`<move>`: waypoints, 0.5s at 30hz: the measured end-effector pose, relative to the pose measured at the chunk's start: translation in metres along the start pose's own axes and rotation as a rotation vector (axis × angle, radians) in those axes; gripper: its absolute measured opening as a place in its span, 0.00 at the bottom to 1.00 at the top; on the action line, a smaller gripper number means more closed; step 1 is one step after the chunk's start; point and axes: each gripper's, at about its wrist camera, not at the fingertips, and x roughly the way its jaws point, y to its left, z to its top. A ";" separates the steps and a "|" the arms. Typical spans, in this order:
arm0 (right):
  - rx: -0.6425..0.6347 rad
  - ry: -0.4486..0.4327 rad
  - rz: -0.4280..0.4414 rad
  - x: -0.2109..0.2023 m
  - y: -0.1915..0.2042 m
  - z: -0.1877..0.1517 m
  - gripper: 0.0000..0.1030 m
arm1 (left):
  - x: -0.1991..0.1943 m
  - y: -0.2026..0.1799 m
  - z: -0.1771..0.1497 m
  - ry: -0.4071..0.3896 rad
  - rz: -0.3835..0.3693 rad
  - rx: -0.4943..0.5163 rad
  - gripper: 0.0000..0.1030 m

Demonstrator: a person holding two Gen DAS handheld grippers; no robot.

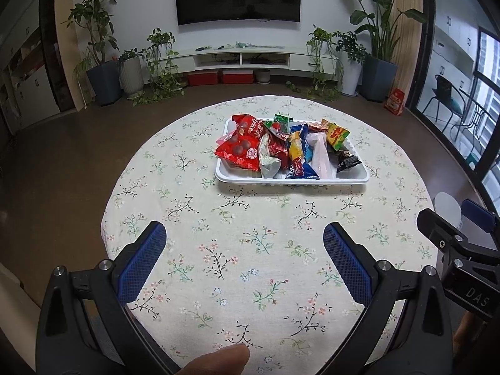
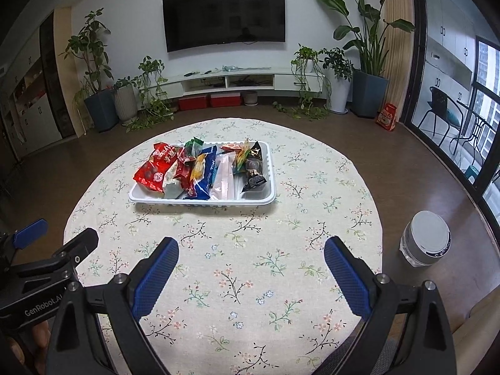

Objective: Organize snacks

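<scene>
Left wrist view shows our left gripper (image 1: 244, 237) with its fingers spread wide above the flowered table (image 1: 218, 265), holding nothing. Ahead of it sits a white tray (image 1: 290, 179) piled with snacks (image 1: 281, 143): red, blue, yellow and green packets lying across one another inside it. Our right gripper (image 2: 251, 251) likewise has its fingers spread and empty, hovering over the table near its front edge, well apart from the tray. A white jar (image 2: 426, 239) stands on the floor beside the table.
</scene>
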 end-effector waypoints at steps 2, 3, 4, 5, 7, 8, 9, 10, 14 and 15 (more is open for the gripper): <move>-0.001 0.002 0.002 0.000 0.000 0.000 0.94 | 0.000 0.000 0.000 0.001 0.000 0.001 0.99; -0.002 0.002 0.001 0.001 0.000 -0.001 0.94 | 0.000 0.000 0.000 0.000 0.000 0.001 0.99; -0.001 0.003 0.001 0.001 0.000 -0.001 0.94 | 0.001 0.000 0.000 0.001 0.000 0.001 0.99; -0.001 0.004 0.002 0.001 -0.001 -0.001 0.94 | 0.000 0.000 0.000 0.000 0.000 0.001 0.99; 0.000 0.004 0.002 0.001 -0.001 -0.001 0.94 | 0.001 0.000 0.000 0.002 -0.001 0.001 0.99; 0.000 0.006 0.002 0.001 -0.001 -0.002 0.94 | 0.001 -0.001 0.000 0.003 -0.001 0.002 0.99; 0.000 0.008 0.002 0.002 -0.001 -0.003 0.94 | 0.001 -0.001 0.000 0.004 -0.001 0.003 0.99; 0.000 0.009 0.002 0.003 -0.001 -0.004 0.94 | 0.002 -0.001 -0.001 0.003 0.000 0.003 0.99; -0.001 0.013 0.001 0.003 -0.002 -0.005 0.94 | 0.003 -0.001 -0.001 0.005 -0.002 0.004 0.99; -0.001 0.013 0.002 0.003 -0.002 -0.005 0.94 | 0.002 -0.001 -0.001 0.005 -0.003 0.003 0.99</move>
